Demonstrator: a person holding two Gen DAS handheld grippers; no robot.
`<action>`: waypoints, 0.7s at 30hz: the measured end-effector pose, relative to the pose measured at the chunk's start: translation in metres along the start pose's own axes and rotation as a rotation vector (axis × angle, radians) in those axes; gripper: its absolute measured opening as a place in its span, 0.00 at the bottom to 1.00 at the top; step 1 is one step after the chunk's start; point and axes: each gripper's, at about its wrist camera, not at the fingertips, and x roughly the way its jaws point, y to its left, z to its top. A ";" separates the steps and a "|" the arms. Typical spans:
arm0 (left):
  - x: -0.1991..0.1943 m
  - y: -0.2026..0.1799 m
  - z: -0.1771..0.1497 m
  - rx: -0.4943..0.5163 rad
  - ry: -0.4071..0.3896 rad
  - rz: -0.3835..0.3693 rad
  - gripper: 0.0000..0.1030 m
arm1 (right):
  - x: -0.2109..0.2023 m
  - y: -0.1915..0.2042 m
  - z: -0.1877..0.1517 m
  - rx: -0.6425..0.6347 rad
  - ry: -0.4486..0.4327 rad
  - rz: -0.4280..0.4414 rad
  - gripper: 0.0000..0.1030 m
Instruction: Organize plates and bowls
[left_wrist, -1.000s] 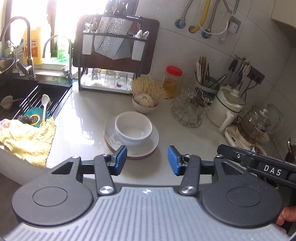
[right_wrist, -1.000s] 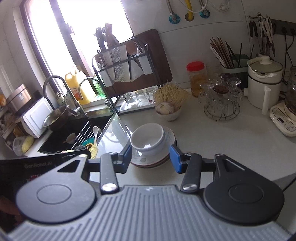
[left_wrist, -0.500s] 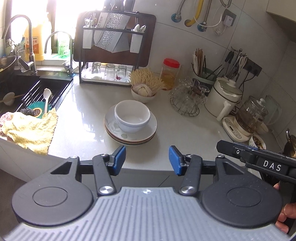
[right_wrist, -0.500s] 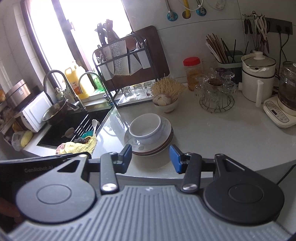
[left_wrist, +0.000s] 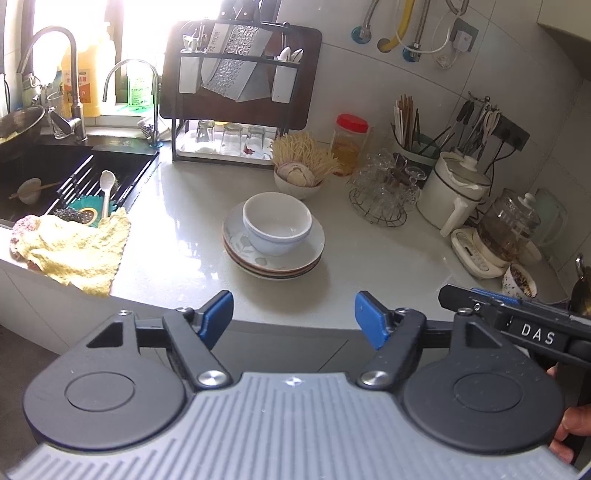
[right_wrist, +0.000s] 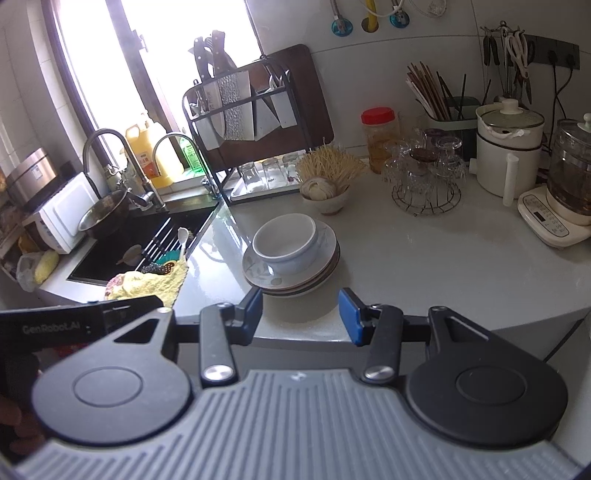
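The pale grey stone worktop (left_wrist: 369, 266) fills the middle of both views, and the stack sits at the centre of the frame in each. What could go wrong, I judge, is mostly about height: the round white ceramic bowl (left_wrist: 277, 223) stands on top of the stack of shallow white plates with a grey leaf print (left_wrist: 273, 254), so a push at the bowl's wall could slide it across the glazed top plate or tip it off. The plates' rims look thin and close together, so a pinch aimed at one plate may catch two or slip. The bowl of dried noodles (left_wrist: 299, 177) just behind could be knocked by an overshoot.

The bowl looks empty, upright and glossy; the plates lie roughly flush, coloured edges showing lower down.

The left gripper (left_wrist: 293, 317), at the lower centre, has its jaws opening with nothing between its blue fingers (left_wrist: 218, 314). The right gripper (right_wrist: 301, 312) stands partly open and empty, the stack just above it in the frame.
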 end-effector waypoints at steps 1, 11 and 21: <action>-0.002 0.000 -0.002 0.000 -0.003 0.004 0.77 | 0.001 -0.001 0.000 0.003 0.002 -0.003 0.48; -0.005 0.009 -0.009 -0.041 0.005 0.049 0.92 | 0.004 0.001 -0.001 -0.003 0.006 -0.015 0.58; -0.004 0.004 -0.007 -0.017 0.005 0.066 0.94 | 0.001 -0.001 0.000 -0.006 -0.015 -0.028 0.74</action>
